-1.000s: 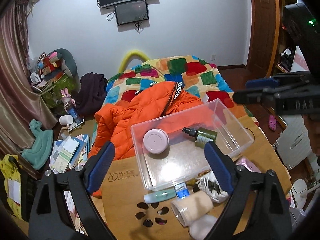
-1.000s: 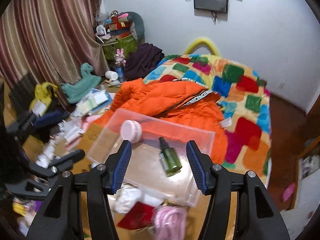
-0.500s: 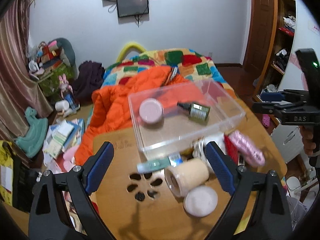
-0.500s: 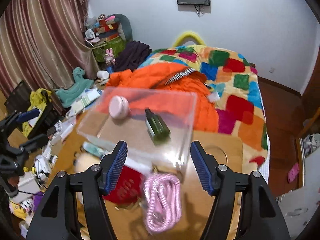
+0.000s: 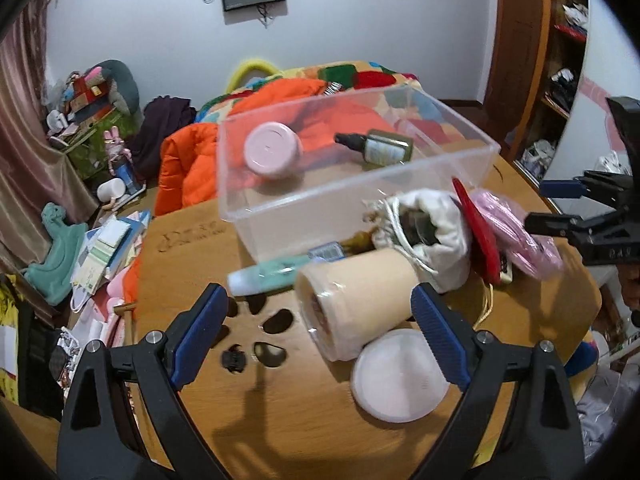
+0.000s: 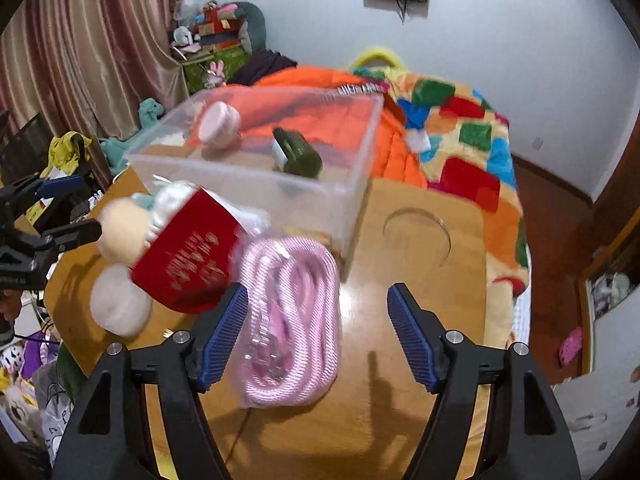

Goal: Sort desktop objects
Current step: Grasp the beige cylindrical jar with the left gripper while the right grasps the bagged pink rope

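Beige roll: we see the beige roll (image 5: 356, 304) lying on its side on the wooden table (image 5: 280, 420), between the pads of the left gripper (image 5: 320, 336) but not touched by them; its long axis runs from 7 to 1 o'clock.
Left gripper: wide open, holding nothing.
Right gripper: the right gripper (image 6: 316, 332) is also wide open and empty; the pink cord (image 6: 292, 320) lies just beside its left pad, long axis near 12 to 6 o'clock.
Nearer arm: we judge left for the roll, right for the cord.
Clear box: the clear box (image 5: 360, 200), at 12 o'clock, holds a pink jar (image 5: 272, 150) and a green bottle (image 5: 380, 150).
Hard to see: the red packet (image 6: 188, 260) is blurred and its print unreadable; the white pouch (image 5: 432, 228) hides its contents.
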A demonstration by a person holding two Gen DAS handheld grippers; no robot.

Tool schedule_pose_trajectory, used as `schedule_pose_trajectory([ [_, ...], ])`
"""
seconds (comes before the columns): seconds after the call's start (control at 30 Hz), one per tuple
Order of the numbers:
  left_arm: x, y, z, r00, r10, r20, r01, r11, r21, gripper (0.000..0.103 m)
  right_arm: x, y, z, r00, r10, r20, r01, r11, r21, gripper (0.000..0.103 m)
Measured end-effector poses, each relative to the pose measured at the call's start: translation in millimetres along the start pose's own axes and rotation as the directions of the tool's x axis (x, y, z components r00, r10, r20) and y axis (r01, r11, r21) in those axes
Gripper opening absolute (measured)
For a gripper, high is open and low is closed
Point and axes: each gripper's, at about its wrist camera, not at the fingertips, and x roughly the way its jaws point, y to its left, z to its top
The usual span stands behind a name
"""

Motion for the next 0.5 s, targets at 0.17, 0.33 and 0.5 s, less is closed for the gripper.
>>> schedule_pose_trajectory([
  [0.17, 11.7, -7.6, -2.4, 0.999, -0.026, -0.025, 0.026, 1.0, 0.017, 0.094, 6.4, -11.5, 0.4, 0.993, 0.113, -0.021, -0.112, 0.992, 0.05, 0.071],
  [0.33, 24.1, -6.8, -2.3, 0.996, -0.071, -0.058, 0.071, 0.997, -0.006, 0.094, 9.0, -2.6, 0.3, 0.986, 0.162, -0.04, -0.162, 0.987, -0.006, 0.071],
  [0.5, 38.6, -14.1, -1.2, 0.994, -0.075, -0.077, 0.076, 0.997, 0.007, 0.094, 29.0, 2.2, -0.4, 0.981, 0.166, -0.098, -0.169, 0.985, -0.019, 0.071],
])
